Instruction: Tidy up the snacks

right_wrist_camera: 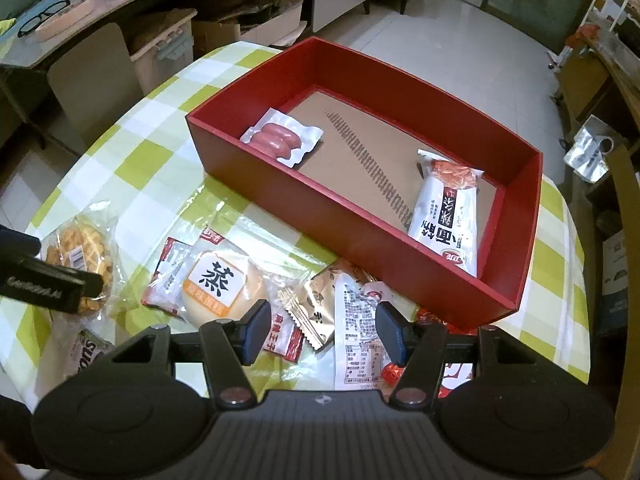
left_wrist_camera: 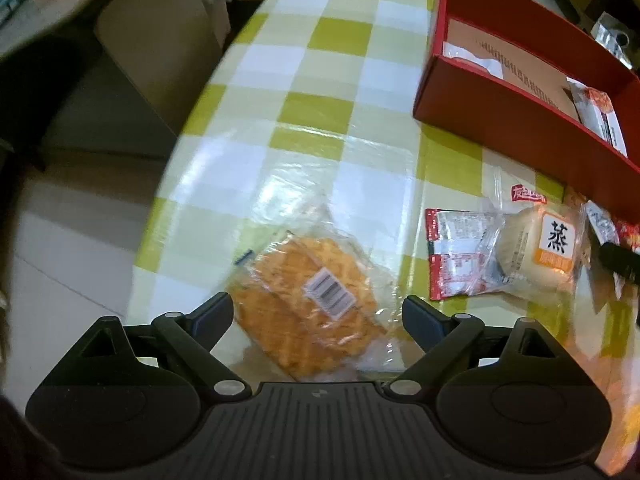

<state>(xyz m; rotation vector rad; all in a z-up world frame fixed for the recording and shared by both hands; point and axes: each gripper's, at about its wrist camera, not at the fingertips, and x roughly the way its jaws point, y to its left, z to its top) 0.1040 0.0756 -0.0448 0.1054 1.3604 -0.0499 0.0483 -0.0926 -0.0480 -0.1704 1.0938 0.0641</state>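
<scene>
Just below the wide-spread left hand-held gripper point(left_wrist_camera: 318, 314), untouched, a wrapped waffle point(left_wrist_camera: 308, 304) on the checked table point(left_wrist_camera: 320, 80).

Both wrist views look steeply down, sharing the waffle point(left_wrist_camera: 304, 304).

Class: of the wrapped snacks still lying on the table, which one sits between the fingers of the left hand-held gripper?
The waffle in clear wrap, bearing a barcode sticker, lies between the left hand-held gripper's open fingers; the other packets lie toward the red box.

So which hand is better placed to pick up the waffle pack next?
Left. The left tool is open and straddles the waffle pack, pads clear. The right tool hangs over the loose packets beside the red box.
</scene>
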